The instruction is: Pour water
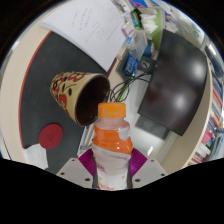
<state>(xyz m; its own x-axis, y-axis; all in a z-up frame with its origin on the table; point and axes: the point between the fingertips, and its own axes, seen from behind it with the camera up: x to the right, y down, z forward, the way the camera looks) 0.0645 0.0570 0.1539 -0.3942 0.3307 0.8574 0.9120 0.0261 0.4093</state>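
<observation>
The fingers are closed on a bottle with an orange label and a white cap, their purple pads pressing its lower body from both sides. The whole view is strongly rolled, so the gripper and the bottle it holds are tipped well over to one side. The bottle's cap points toward the dark mouth of a brown paper cup printed in red and cream; the cup's rim sits just beside the cap, though contact cannot be judged. The cup stands on a pale surface. Beyond the cup lies a white sheet of paper; close past the bottle on the other side are a black monitor, cables and cluttered shelves, leaving little room there.
</observation>
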